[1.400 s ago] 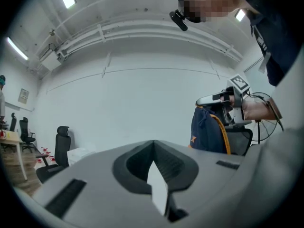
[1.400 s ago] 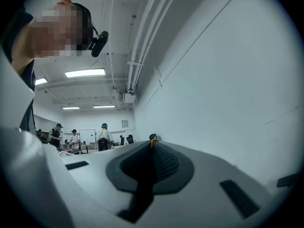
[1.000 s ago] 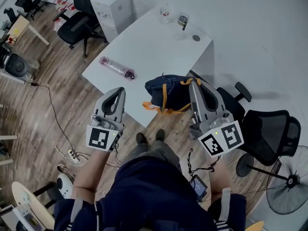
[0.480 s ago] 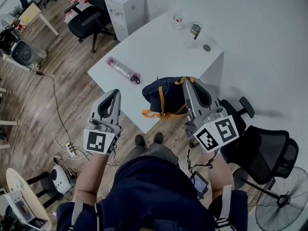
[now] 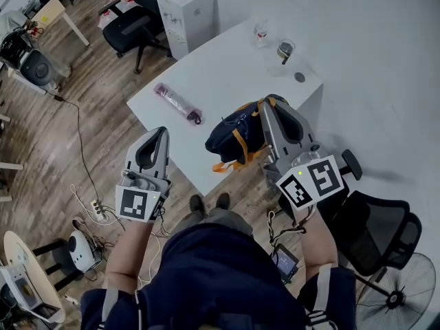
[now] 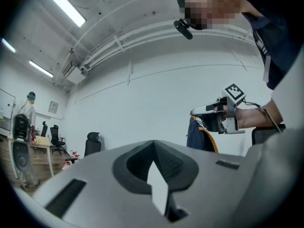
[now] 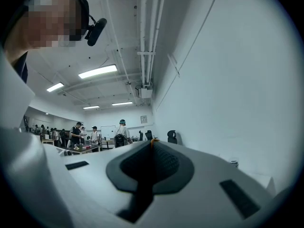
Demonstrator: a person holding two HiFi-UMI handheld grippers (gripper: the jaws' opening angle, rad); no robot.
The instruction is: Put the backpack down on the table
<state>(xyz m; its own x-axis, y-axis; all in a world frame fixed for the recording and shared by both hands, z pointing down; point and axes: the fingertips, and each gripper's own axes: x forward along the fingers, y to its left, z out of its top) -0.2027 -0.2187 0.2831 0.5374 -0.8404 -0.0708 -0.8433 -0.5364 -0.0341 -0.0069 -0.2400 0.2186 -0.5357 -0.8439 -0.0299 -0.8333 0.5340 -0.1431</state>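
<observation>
— Where's the backpack?
— The navy backpack (image 5: 237,130) hangs from the right gripper (image 5: 264,106), over the near edge of the white table (image 5: 220,67). I can't tell whether its bottom touches the tabletop.
— How is it held?
— The right gripper's jaws are pressed together on an orange strap (image 7: 152,141) at the top of the bag, and a sliver of orange shows right at the tips.
— And the other tool?
— The left gripper (image 5: 161,130) is off to the left of the bag, above the wooden floor and short of the table's edge. Its jaws are together at the tips with nothing between them.
— Anything else on the table?
— A pink bottle (image 5: 176,102) lies on its side near the left edge, and a glass (image 5: 260,31) stands at the far end.
</observation>
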